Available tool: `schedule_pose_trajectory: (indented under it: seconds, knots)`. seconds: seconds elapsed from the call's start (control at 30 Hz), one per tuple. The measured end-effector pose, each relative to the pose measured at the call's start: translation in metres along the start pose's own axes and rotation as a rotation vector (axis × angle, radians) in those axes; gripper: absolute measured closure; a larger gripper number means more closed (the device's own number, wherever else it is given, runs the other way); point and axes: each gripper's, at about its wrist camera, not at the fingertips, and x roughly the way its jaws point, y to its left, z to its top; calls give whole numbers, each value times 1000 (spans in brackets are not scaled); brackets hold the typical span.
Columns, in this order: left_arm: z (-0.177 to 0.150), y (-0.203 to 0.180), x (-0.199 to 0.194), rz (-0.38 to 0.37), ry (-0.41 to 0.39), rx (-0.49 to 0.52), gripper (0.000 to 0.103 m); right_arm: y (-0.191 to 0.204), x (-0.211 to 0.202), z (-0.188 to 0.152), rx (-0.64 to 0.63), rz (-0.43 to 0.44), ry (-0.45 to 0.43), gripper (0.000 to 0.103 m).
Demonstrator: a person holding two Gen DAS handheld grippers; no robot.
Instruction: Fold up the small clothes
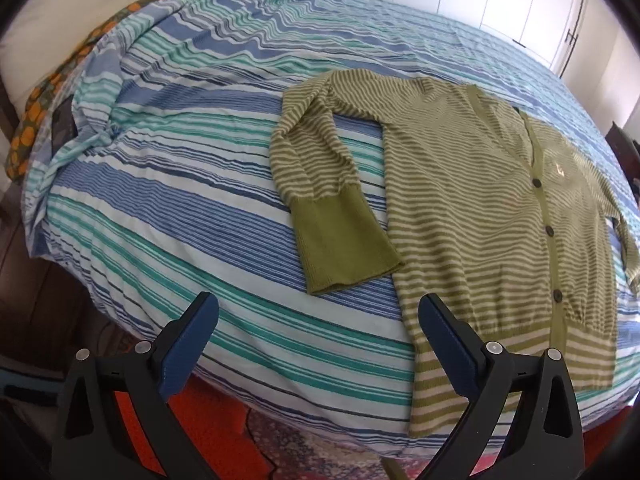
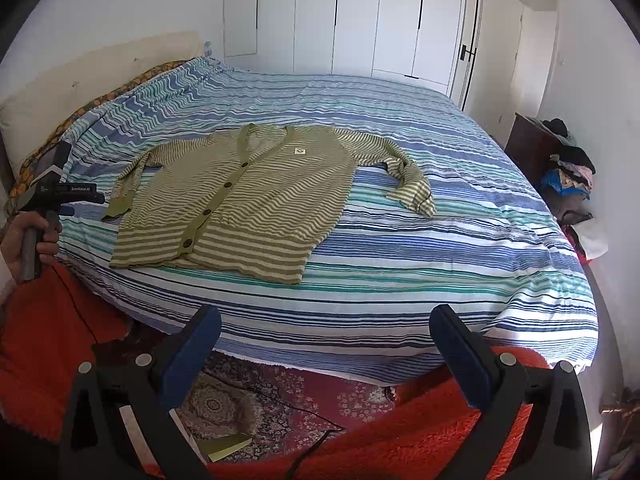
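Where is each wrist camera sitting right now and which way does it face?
Left wrist: at the bed's near edge, low, facing the cardigan's green-cuffed sleeve; shows the open left gripper.
Right wrist: farther back above the rug, facing the whole bed and wardrobe; shows the open right gripper, plus a hand holding the other gripper at far left.
Shared: cardigan lying flat, buttoned, on the striped bed.

Each gripper is black — blue-padded fingers, round silver screws at the pivots.
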Motion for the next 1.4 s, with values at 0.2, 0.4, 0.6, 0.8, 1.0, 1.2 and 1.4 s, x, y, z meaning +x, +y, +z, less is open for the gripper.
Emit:
schedule_pose_trajectory:
  seconds: [0.2,0.4,0.6,0.8,1.0,1.2,1.4]
  knots:
    - [10,26,43,-114,104,-110,3,-4,7,-1,6,2,28,0]
    - [24,33,88,-166,179,-182,42,5,14,2,-26,8,46,0]
    - [55,78,63,-142,124,-240,102,11,12,2,-52,-6,47,0]
    - [130,150,24,219,11,-78,102,14,19,4,-64,-9,68,0]
    - [105,200,34,327,90,-71,102,23,22,7,-82,-12,75,0]
    - [79,193,63,375,119,-7,102,29,32,10,-116,-4,113,0]
    - [151,198,55,470,22,12,102,41,39,11,-160,-8,138,0]
